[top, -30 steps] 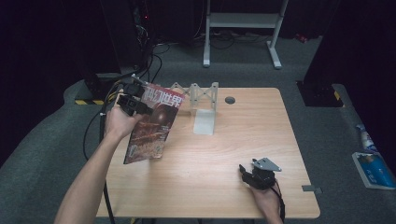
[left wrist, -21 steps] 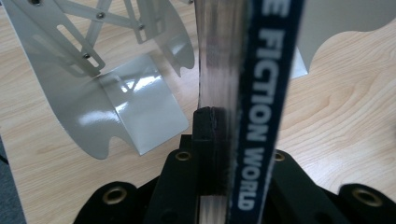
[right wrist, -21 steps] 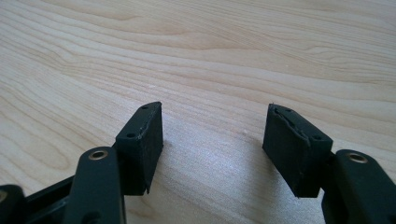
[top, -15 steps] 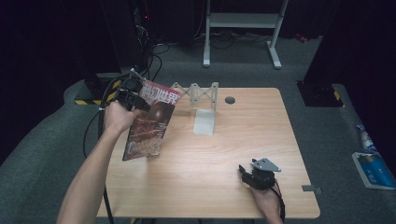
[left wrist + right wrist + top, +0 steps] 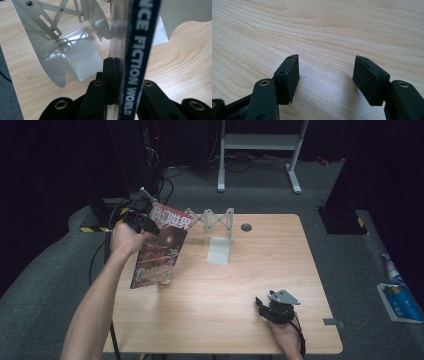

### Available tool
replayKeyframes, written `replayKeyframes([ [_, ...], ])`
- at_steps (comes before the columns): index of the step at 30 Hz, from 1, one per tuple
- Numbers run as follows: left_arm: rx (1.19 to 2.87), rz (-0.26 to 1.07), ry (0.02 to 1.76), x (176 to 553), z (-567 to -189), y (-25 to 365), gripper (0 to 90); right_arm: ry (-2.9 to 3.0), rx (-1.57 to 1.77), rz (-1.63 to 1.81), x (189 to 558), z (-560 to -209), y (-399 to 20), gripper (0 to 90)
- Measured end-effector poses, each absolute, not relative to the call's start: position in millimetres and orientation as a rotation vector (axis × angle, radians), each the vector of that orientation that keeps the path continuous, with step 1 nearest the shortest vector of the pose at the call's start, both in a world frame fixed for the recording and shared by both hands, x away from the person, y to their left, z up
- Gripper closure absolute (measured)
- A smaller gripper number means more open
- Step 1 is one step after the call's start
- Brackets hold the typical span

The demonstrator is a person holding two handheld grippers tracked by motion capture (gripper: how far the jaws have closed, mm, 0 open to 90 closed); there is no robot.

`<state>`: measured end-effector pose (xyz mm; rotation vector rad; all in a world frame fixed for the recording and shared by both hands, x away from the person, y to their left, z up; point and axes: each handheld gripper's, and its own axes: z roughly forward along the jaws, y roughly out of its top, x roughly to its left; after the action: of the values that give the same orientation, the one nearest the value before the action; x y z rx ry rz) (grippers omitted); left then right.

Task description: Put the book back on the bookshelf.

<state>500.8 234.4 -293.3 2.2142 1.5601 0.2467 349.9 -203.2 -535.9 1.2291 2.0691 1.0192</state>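
Light wooden table (image 5: 240, 285) on grey carpet, dark room; left gripper (image 5: 141, 218) clamped on the glossy red-covered magazine (image 5: 162, 247), held tilted above the table's left part beside the white metal folding rack (image 5: 216, 227); right gripper (image 5: 275, 309), jaws apart and empty, at the near right edge

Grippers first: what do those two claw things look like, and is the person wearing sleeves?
Both are black. The left gripper trails black cables. The right gripper carries a grey three-cornered plate on top. Its blocky black pads have small screw holes, with brass-ringed holes in the arms behind. The forearms are bare, with no sleeves.
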Motion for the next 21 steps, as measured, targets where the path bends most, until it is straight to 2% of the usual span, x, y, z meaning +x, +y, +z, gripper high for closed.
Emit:
replayKeyframes([
  [21,2.112,0.267,1.535,502.7,-280.4,248.4,83.4,2.069,1.222,1.013,349.6,-535.9,-203.1,37.8],
])
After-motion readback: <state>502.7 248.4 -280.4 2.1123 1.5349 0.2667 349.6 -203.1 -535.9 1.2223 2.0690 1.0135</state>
